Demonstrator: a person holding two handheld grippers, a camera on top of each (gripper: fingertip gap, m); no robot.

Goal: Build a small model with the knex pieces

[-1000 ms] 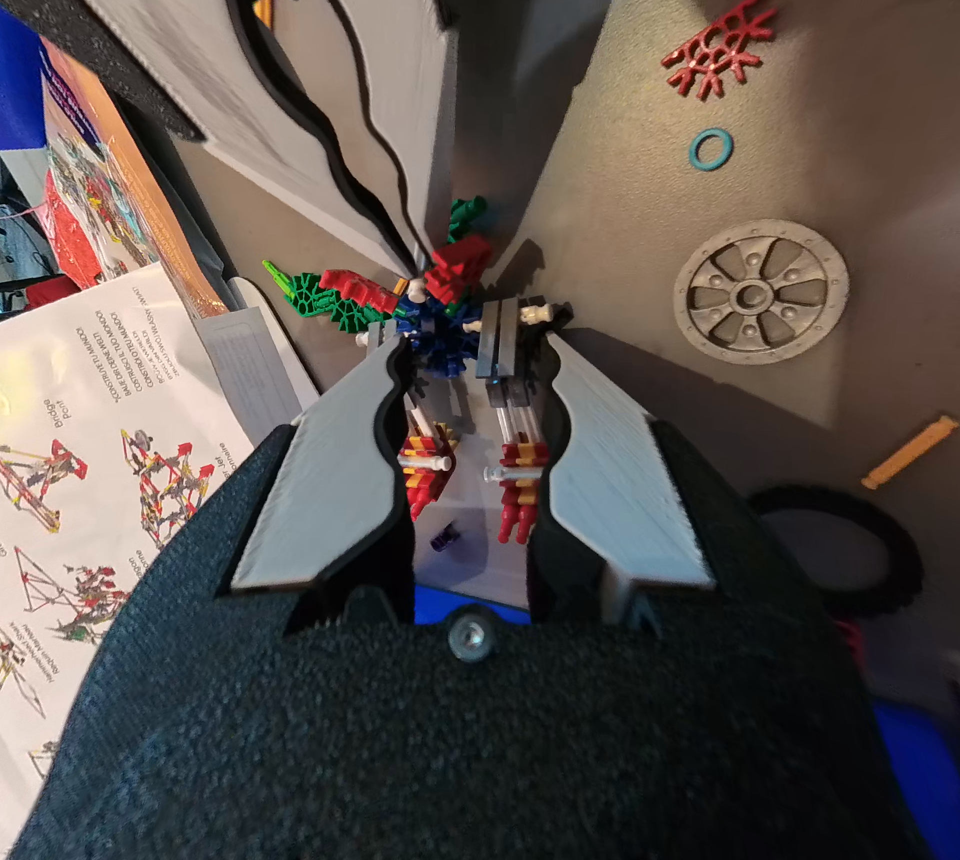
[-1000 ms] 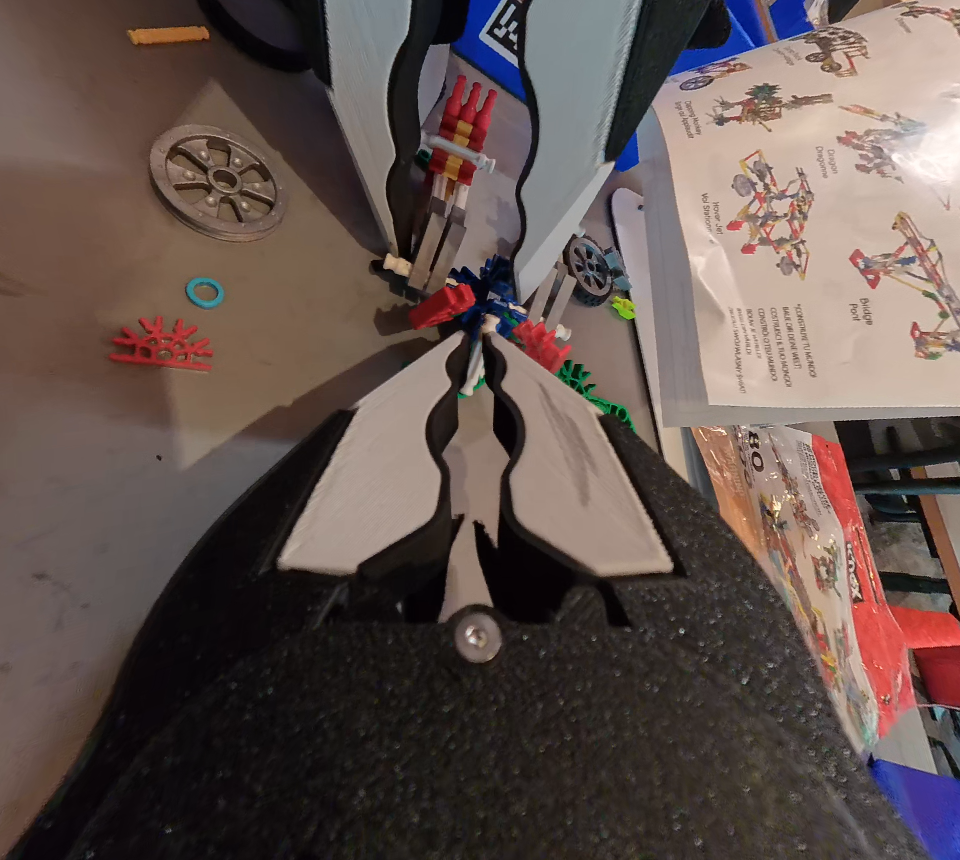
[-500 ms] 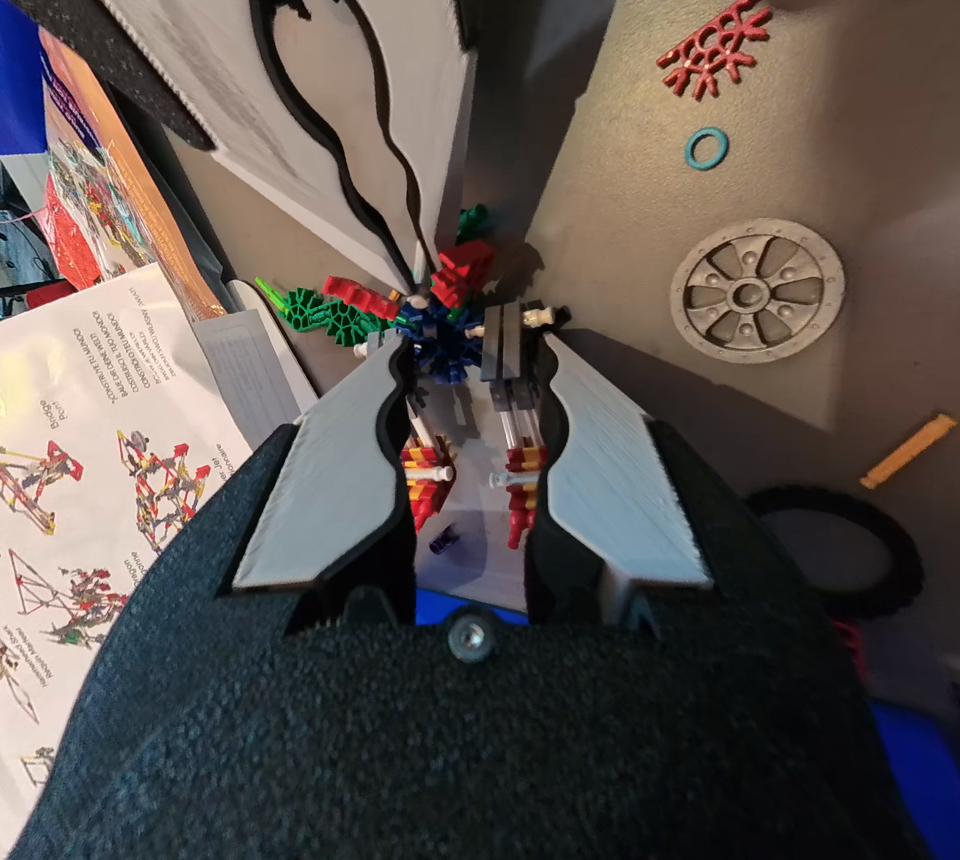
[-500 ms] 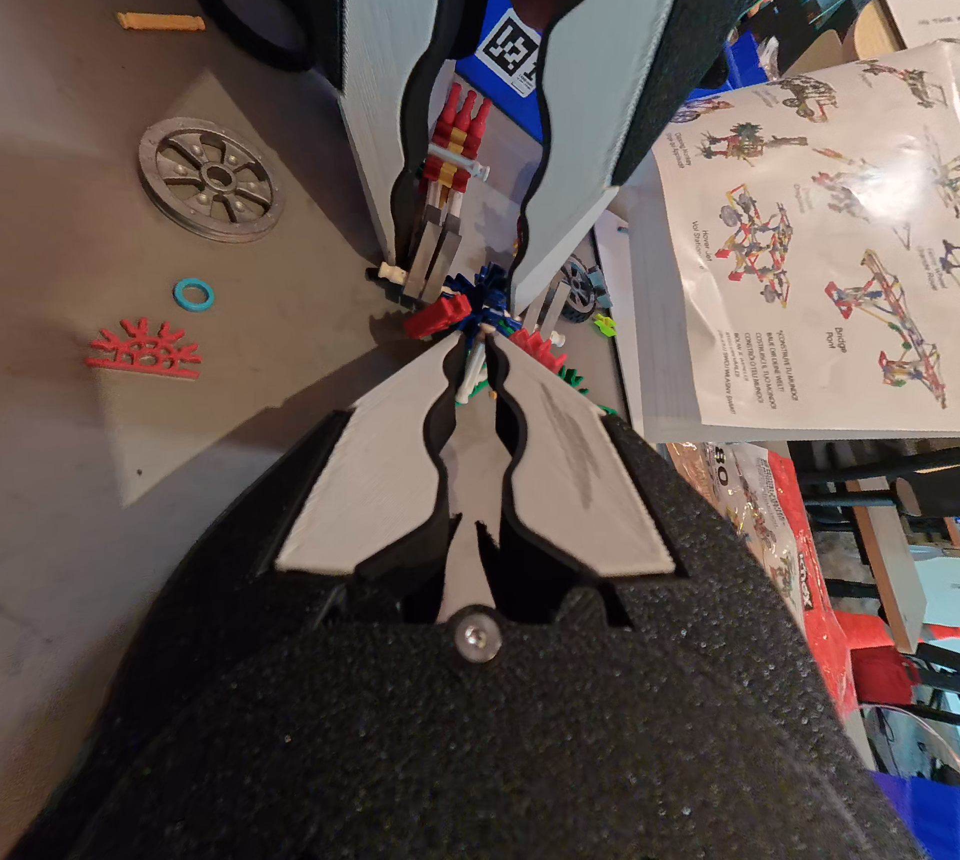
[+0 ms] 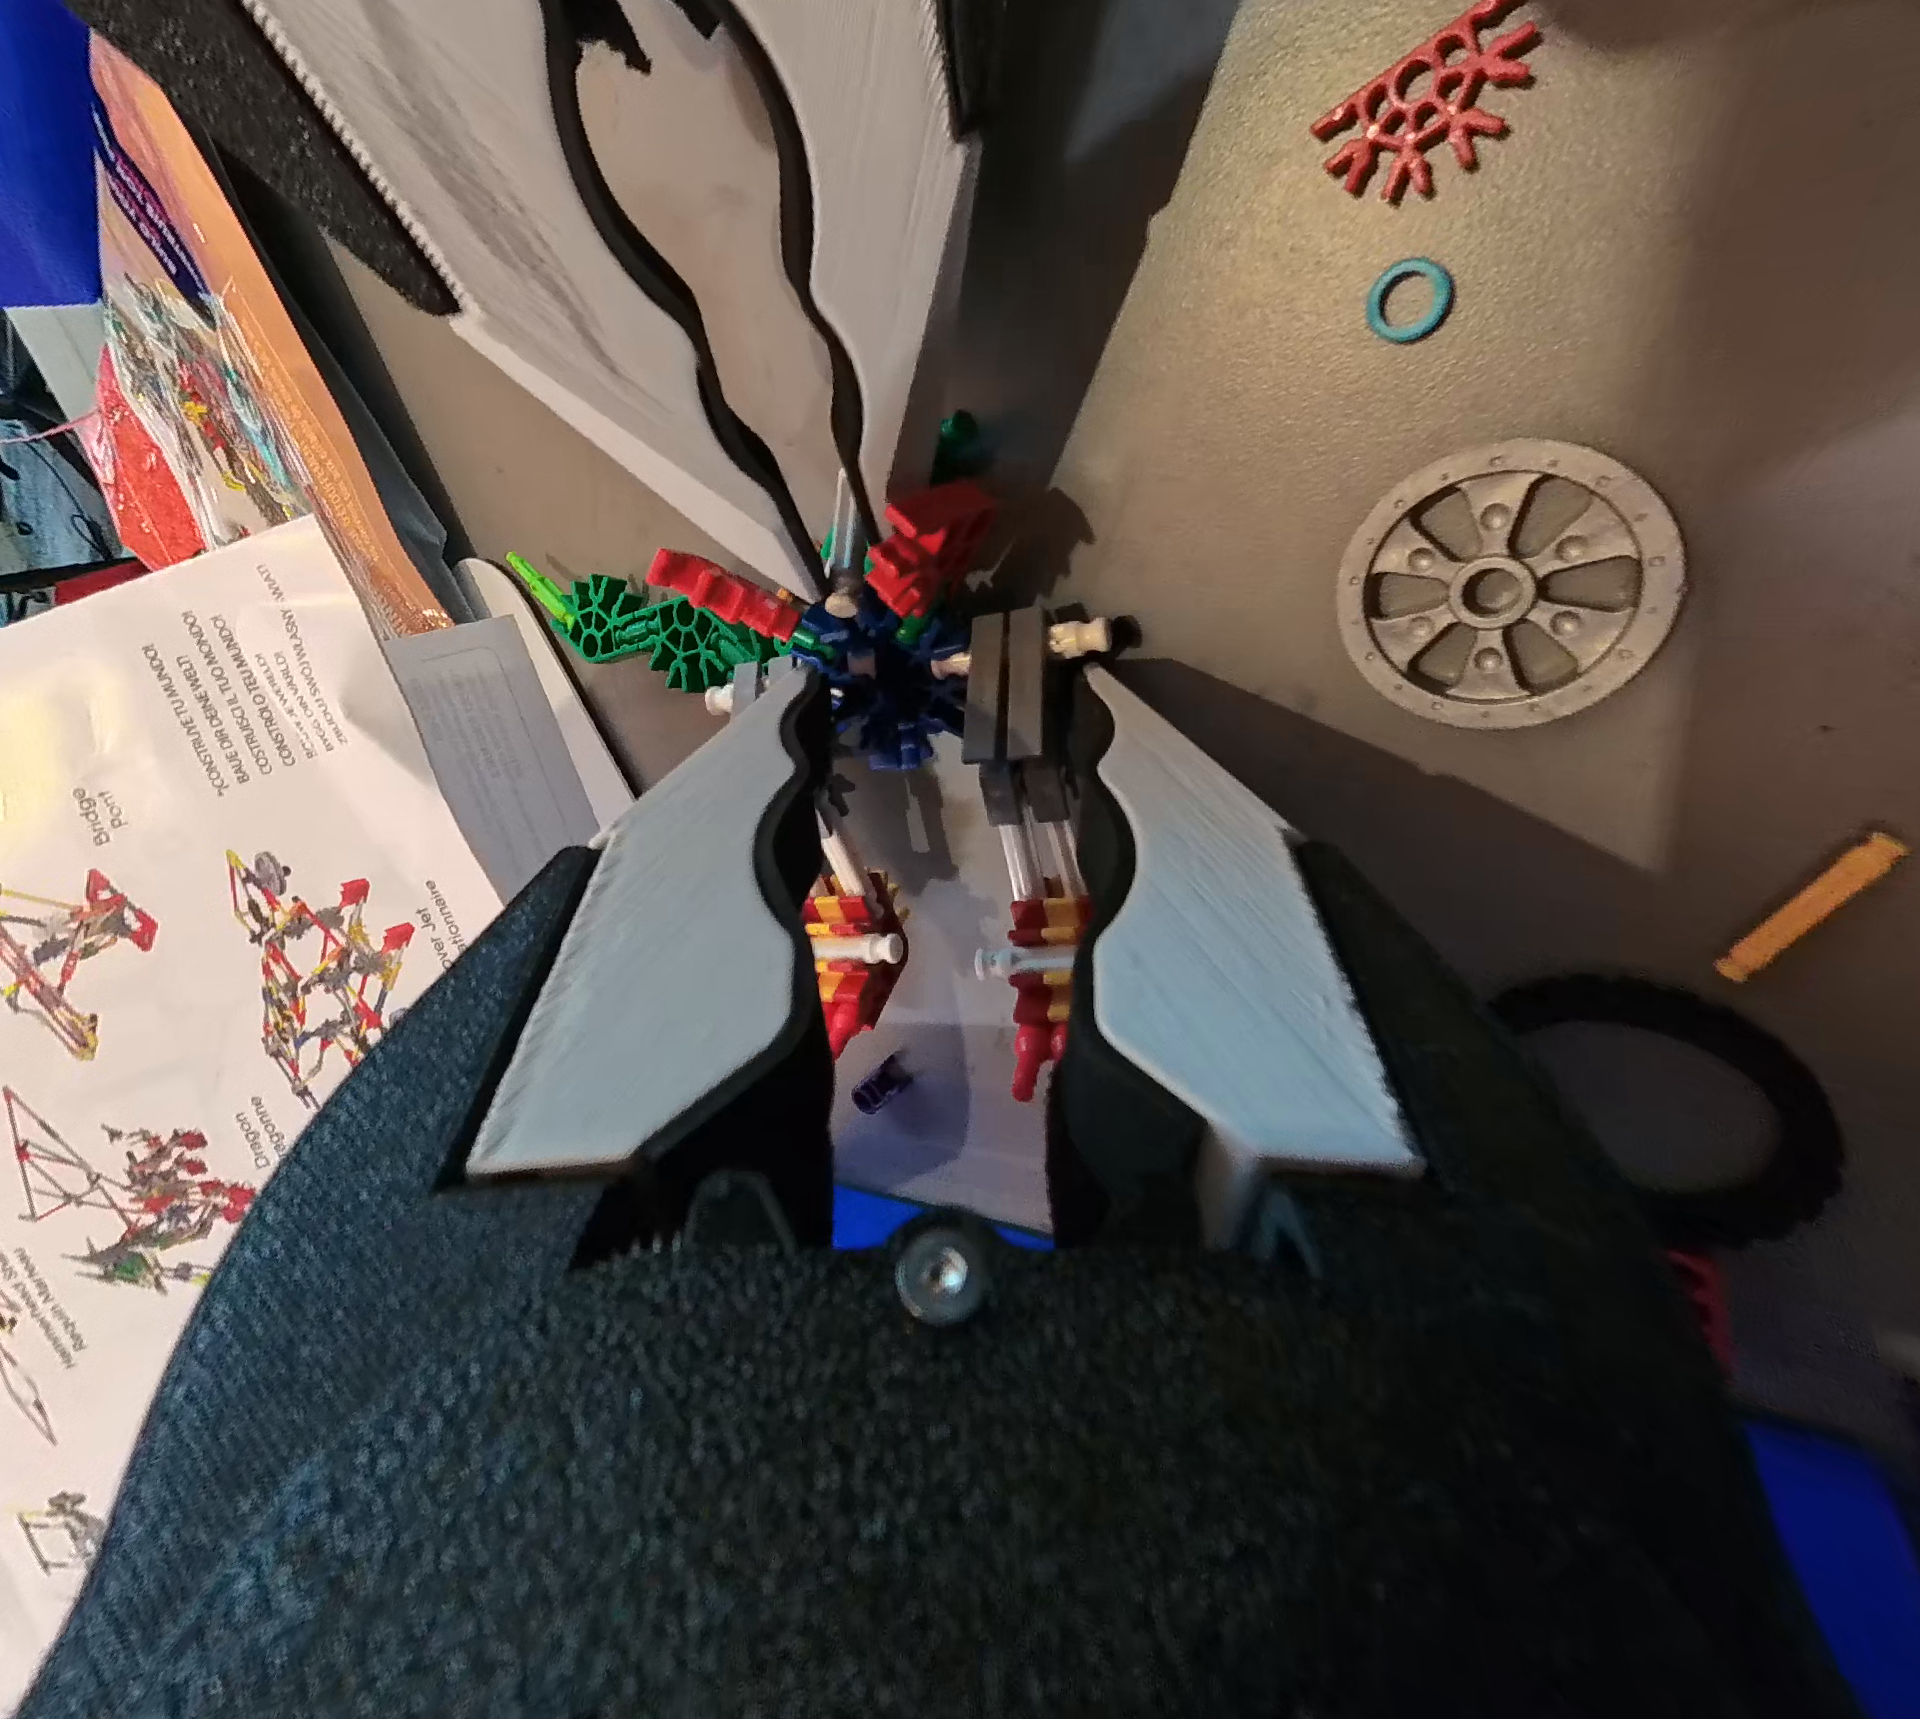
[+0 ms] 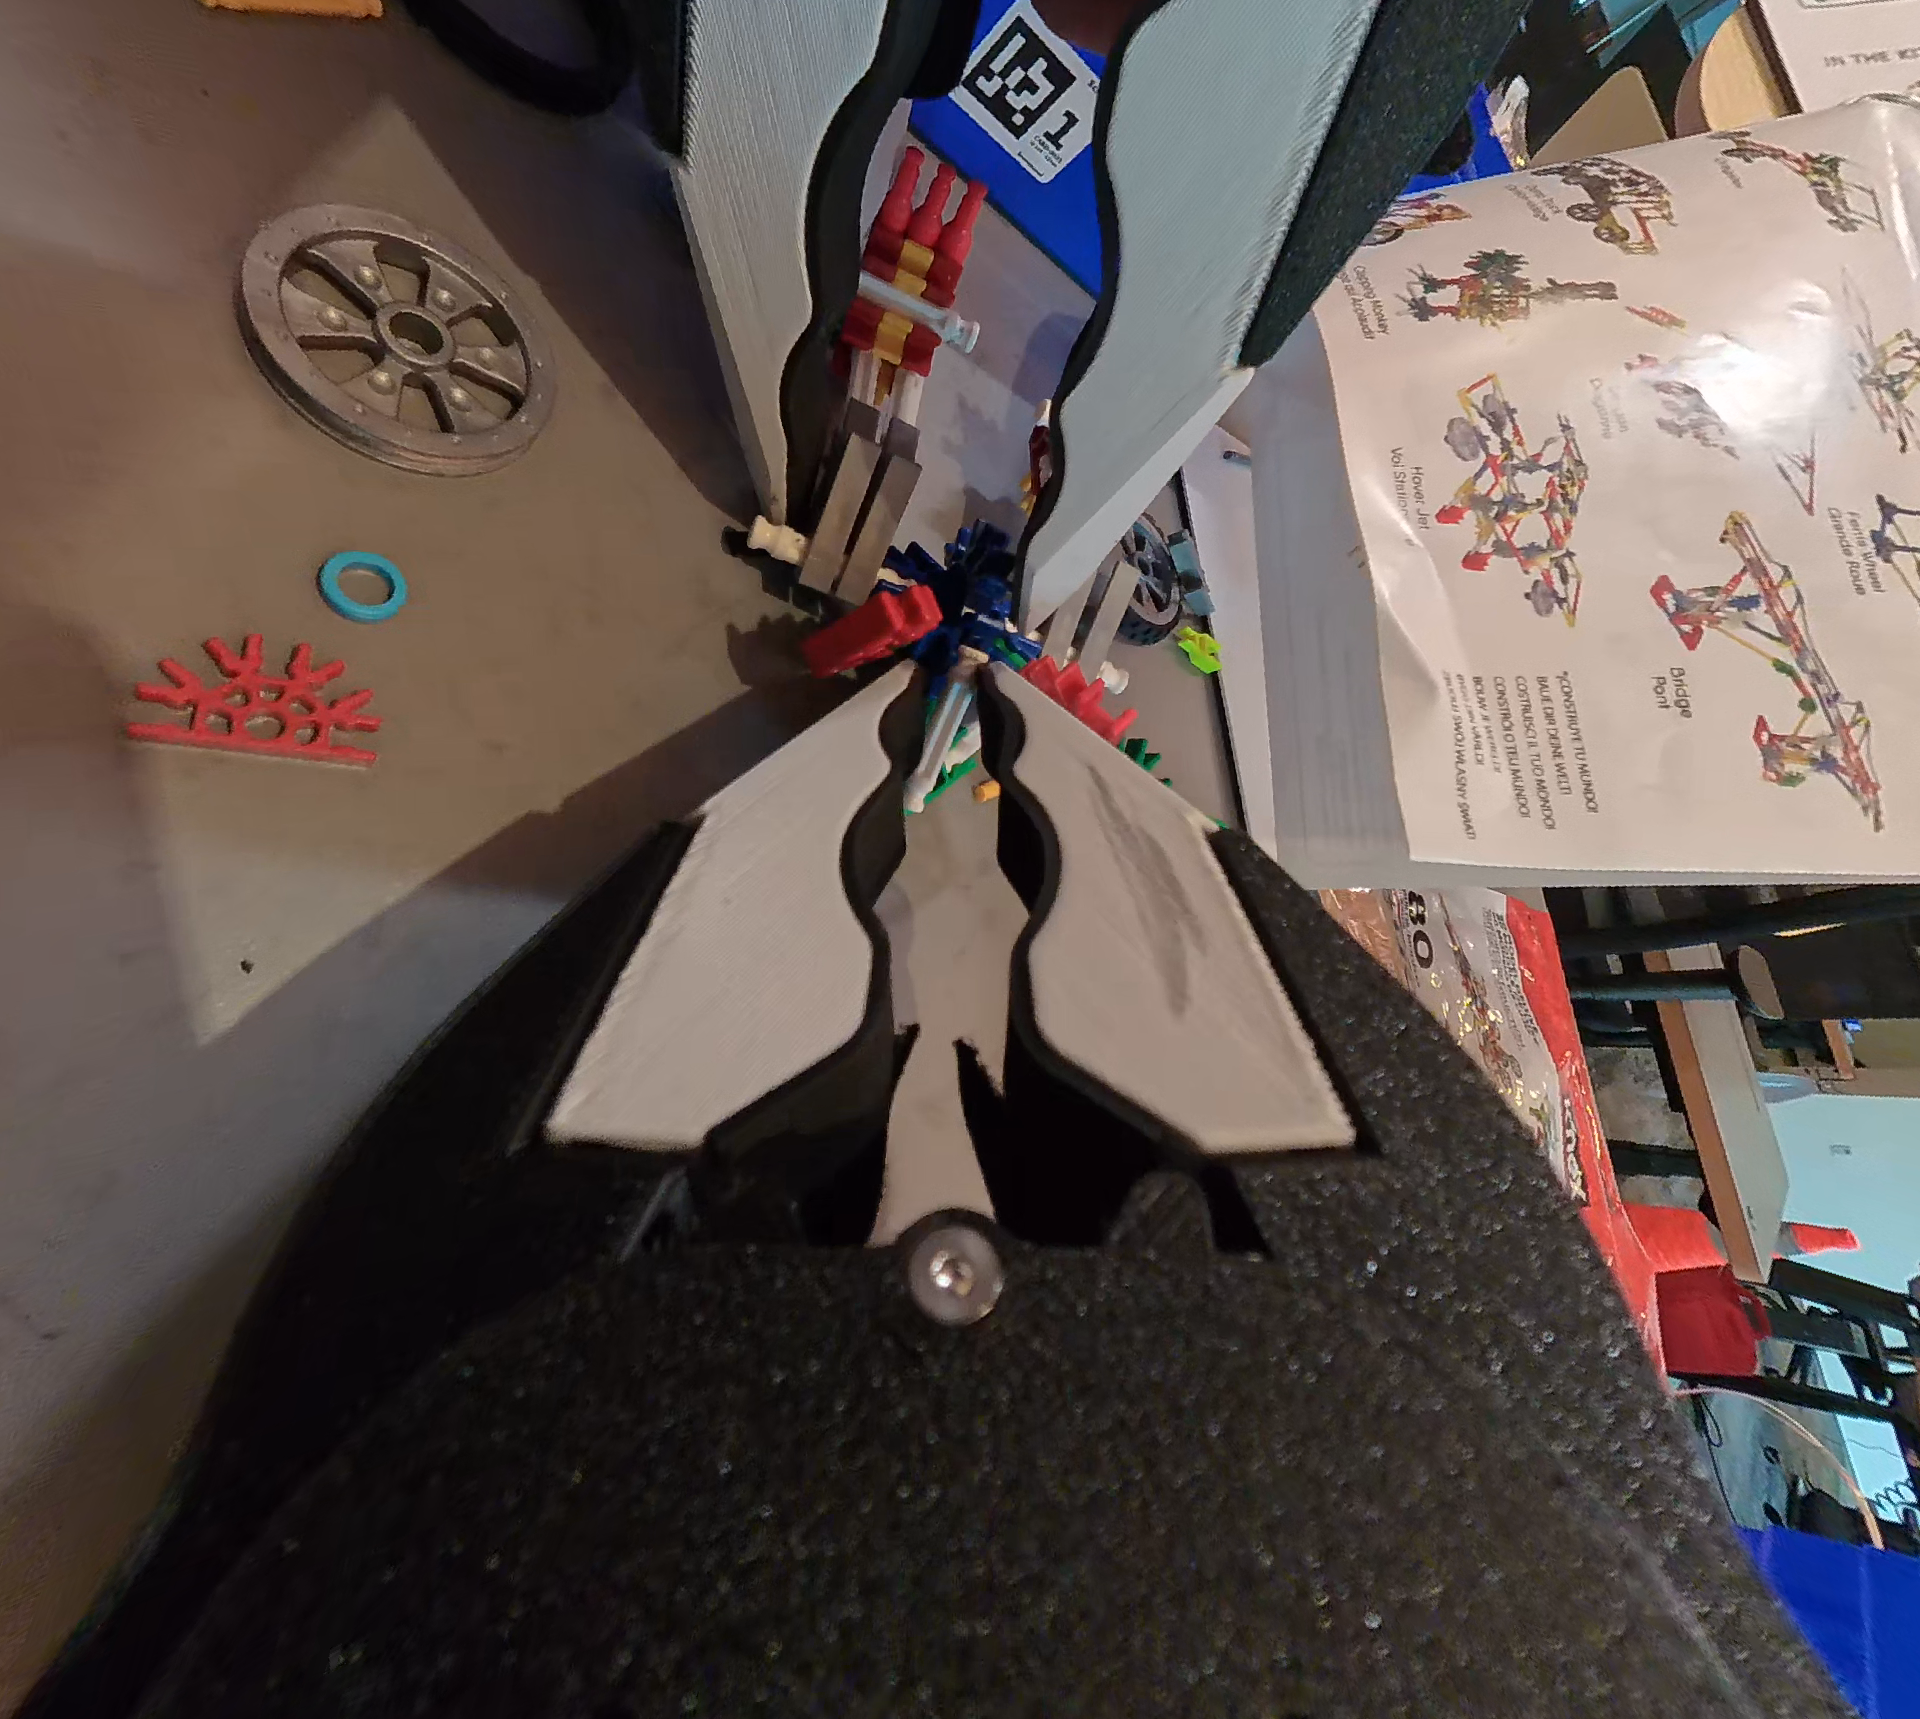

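A toy model of rods and connectors lies on the grey table between the two grippers. It has a blue hub, red connectors, a green connector and grey bars. My left gripper is shut on the model, one finger against each side. My right gripper faces it and is shut on a pale rod that runs into the blue hub. The left gripper's fingers show at the top of the right wrist view. The right gripper's fingers show at the top of the left wrist view.
On the table lie a silver wheel hub, a teal ring, a red fan connector, an orange rod and a black tyre. A printed instruction sheet and a bag of parts lie beside the model.
My right gripper has pushed a little closer to the model with the rod in it. My left gripper has kept its hold and hardly moved.
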